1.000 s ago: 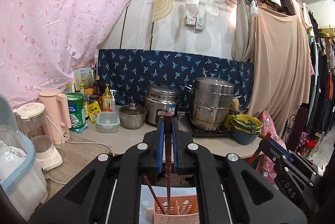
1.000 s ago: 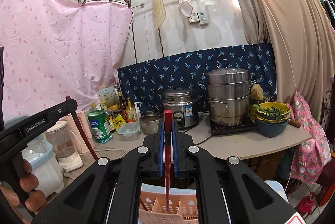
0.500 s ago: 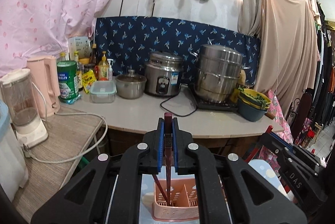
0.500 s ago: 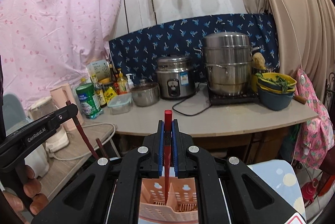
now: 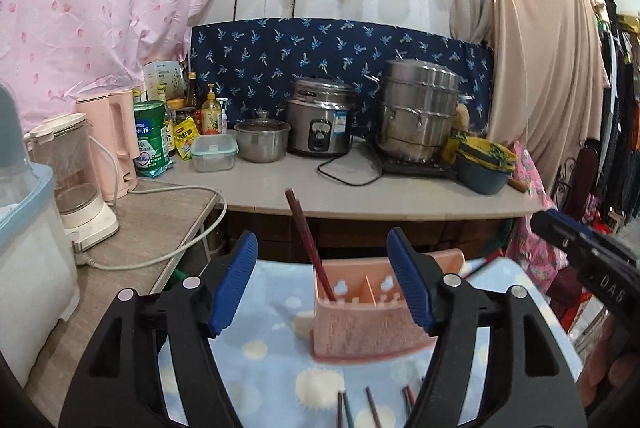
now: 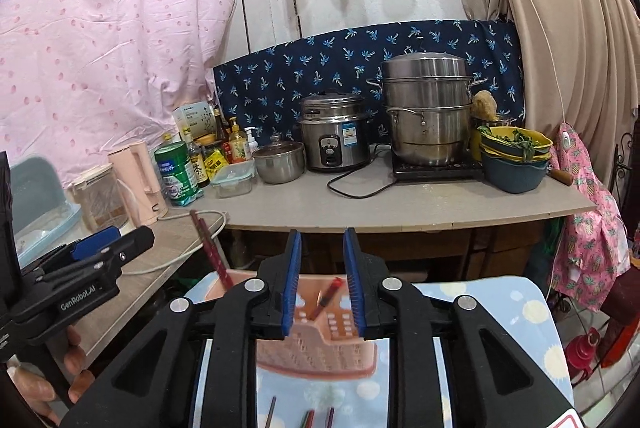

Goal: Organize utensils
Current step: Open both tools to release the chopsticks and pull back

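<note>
A pink slotted utensil holder [image 5: 372, 312] stands on a blue cloud-print cloth [image 5: 264, 340]. My left gripper [image 5: 322, 248] hangs just before it, jaws opening wide with nothing between the pads. Dark red chopsticks [image 5: 306, 240] lean left in the holder's left slot, free of the pads. In the right wrist view, my right gripper [image 6: 322, 252] is over the holder [image 6: 316, 348], jaws opening. A blurred red chopstick [image 6: 328, 294] tilts between them, touching neither pad. Loose chopsticks [image 5: 372, 408] lie on the cloth near me.
Behind the cloth runs a counter [image 5: 360, 195] with a rice cooker [image 5: 320, 121], a steamer pot [image 5: 420, 111], stacked bowls [image 5: 484, 163], a small pot and bottles. On the left a side table holds a blender [image 5: 76, 183], a pink kettle [image 5: 116, 139] and a white cable.
Both grippers sank toward the holder, each shut on an upright chopstick. Both have now opened; the left chopstick leans in the holder and the right one is dropping in.
</note>
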Available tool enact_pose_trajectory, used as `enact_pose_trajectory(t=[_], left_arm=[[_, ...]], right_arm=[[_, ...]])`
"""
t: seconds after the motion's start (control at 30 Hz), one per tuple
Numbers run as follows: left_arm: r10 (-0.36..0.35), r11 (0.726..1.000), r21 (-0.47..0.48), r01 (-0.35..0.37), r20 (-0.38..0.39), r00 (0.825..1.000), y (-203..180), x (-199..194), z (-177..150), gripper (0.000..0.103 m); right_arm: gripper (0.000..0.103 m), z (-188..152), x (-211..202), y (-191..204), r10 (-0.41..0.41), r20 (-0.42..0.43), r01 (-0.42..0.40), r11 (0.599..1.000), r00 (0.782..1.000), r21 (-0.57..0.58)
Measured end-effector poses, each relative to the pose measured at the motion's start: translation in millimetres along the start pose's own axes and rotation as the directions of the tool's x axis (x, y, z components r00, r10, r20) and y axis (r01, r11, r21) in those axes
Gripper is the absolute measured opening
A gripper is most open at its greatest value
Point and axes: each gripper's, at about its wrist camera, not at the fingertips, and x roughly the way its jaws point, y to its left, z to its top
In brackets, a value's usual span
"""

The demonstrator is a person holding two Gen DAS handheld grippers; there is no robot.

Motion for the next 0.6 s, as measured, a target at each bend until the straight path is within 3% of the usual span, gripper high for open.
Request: enact_pose_trajectory(t=[0.23,0.6], left_arm=[[0.008,0.999,0.036,-0.004,-0.108,0.994,-2.2,-40.7,-57.7,0.065],[0.017,0.999,0.040,-0.006,-0.259,0.966,-5.5,-85.8,-142.2,0.065]], right_arm=[[0.029,-63.3,-48.2,-0.8,-0.005,-0.129,0.003,1.000,0.992,-0.009],[0.029,-162.1,-97.6,-7.5,-0.016,-0.331,0.019,1.000,0.943,0.004]])
